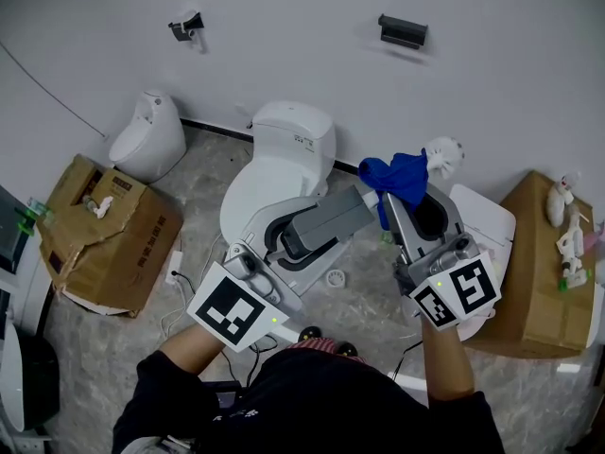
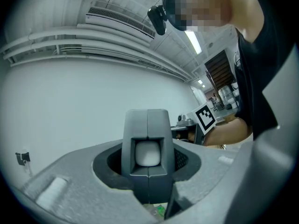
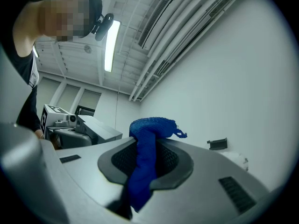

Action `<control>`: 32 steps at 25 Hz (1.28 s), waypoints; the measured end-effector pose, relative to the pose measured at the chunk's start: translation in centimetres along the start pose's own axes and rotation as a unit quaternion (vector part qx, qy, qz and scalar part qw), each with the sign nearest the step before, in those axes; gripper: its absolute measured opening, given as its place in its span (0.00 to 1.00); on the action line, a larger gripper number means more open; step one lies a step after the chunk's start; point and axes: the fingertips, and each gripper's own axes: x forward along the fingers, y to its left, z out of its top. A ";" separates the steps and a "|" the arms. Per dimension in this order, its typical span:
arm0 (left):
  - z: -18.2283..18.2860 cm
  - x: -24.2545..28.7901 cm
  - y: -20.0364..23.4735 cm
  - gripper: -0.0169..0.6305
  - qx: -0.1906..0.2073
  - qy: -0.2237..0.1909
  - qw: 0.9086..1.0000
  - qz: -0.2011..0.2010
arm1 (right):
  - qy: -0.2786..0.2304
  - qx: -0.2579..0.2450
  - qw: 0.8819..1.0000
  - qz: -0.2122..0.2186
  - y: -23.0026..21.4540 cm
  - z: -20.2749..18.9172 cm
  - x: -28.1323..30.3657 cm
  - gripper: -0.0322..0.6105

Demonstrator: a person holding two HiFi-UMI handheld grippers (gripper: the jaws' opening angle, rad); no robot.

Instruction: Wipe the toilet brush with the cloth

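My right gripper (image 1: pixel 405 200) is shut on a blue cloth (image 1: pixel 401 176), which bunches above its jaws and hangs down between them in the right gripper view (image 3: pixel 145 143). The white bristle head of the toilet brush (image 1: pixel 442 154) pokes out just behind the cloth, in front of the wall, and shows again as the brush head (image 3: pixel 239 160). My left gripper (image 1: pixel 363 200) points toward the cloth from the left. Its jaws are closed around a white rounded piece, apparently the brush handle (image 2: pixel 148 153). The cloth hides the rest of the handle.
A white toilet (image 1: pixel 284 154) stands below my left gripper and a small white urinal (image 1: pixel 149 140) at the back left. Cardboard boxes sit at the left (image 1: pixel 104 225) and the right (image 1: pixel 539 253). A white lidded bin (image 1: pixel 490 218) stands under my right gripper.
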 end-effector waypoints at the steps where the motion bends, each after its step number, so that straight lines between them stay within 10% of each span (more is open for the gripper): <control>1: 0.1 -0.1 0.1 0.29 0.006 -0.001 1.000 -0.003 | -0.001 -0.001 1.000 -0.003 0.1 0.1 0.1 0.17; 32: -0.2 -3.4 4.5 0.29 0.017 -0.029 0.999 -0.027 | 0.020 -0.029 0.998 -0.059 -0.2 -0.4 4.1 0.17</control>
